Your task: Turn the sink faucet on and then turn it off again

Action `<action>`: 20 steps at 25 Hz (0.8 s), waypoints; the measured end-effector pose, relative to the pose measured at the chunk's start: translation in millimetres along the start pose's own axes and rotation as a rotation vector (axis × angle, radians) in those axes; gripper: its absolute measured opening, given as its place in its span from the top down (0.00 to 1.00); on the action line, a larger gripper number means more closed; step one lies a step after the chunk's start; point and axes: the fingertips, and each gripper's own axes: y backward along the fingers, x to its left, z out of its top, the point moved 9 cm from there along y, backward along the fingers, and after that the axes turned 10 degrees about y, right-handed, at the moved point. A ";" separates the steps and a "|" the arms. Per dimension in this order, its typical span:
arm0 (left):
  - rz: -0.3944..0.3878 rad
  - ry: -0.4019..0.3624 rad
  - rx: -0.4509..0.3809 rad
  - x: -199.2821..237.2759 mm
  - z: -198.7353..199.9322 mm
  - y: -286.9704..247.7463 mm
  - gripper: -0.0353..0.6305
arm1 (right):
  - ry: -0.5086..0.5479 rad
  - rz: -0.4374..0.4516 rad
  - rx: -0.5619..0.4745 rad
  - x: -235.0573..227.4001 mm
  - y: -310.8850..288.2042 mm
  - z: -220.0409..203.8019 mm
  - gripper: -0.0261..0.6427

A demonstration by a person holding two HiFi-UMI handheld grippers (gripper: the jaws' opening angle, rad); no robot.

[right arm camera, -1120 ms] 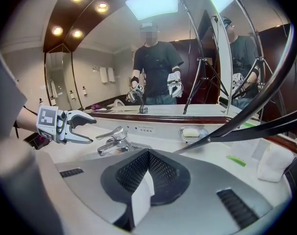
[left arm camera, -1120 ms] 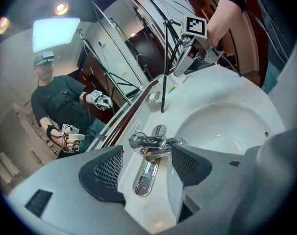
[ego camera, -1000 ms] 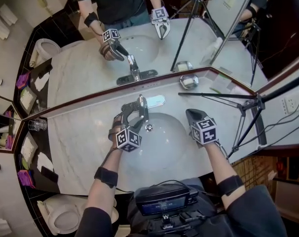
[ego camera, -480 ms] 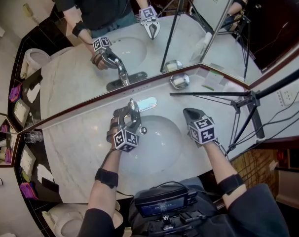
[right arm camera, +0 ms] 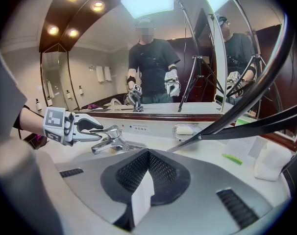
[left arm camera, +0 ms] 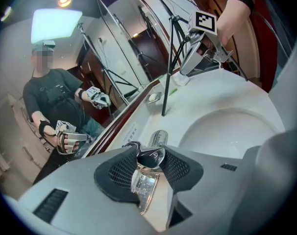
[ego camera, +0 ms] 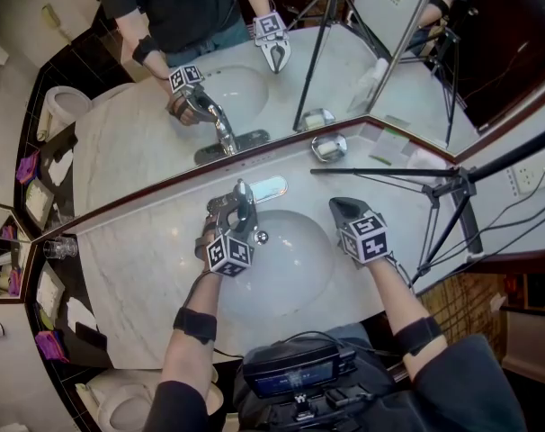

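Note:
The chrome faucet (ego camera: 245,207) stands at the back rim of the white sink basin (ego camera: 295,264). My left gripper (ego camera: 237,203) reaches over the basin to it. In the left gripper view its jaws have just been closing, and the black pads (left arm camera: 123,169) now press on both sides of the faucet handle (left arm camera: 153,155). The right gripper view shows the same hold on the faucet (right arm camera: 109,142) from the side. My right gripper (ego camera: 337,207) hovers over the basin's right rim, shut with nothing between its pads (right arm camera: 160,170).
A mirror (ego camera: 254,61) runs behind the marble counter (ego camera: 138,259). A soap dish (ego camera: 328,147) sits at the back right, and a black tripod (ego camera: 452,187) stands on the right of the counter. A glass (ego camera: 64,246) is at the far left.
The left jaws have narrowed onto the faucet handle, and the gripper has edged closer to the faucet. The right gripper has stayed where it was.

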 end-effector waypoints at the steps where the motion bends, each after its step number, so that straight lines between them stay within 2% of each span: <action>1: -0.003 0.003 0.001 -0.2 0.1 0.4 0.72 | 0.001 0.002 0.001 0.9 -0.5 0.4 0.93; 5: -0.009 0.018 -0.007 2.3 -1.7 -2.4 0.72 | 0.005 0.009 0.003 1.2 -3.1 -0.1 0.93; 9: 0.005 0.083 -0.031 24.5 11.1 -13.3 0.80 | 0.008 0.011 0.002 3.0 -5.3 1.7 0.93; 13: -0.029 0.064 -0.024 27.5 13.7 -14.3 0.82 | 0.009 0.013 -0.006 3.3 -4.4 5.2 0.93; 20: -0.031 0.060 -0.023 27.4 13.5 -14.8 0.82 | 0.005 0.022 -0.005 5.5 -8.9 3.9 0.93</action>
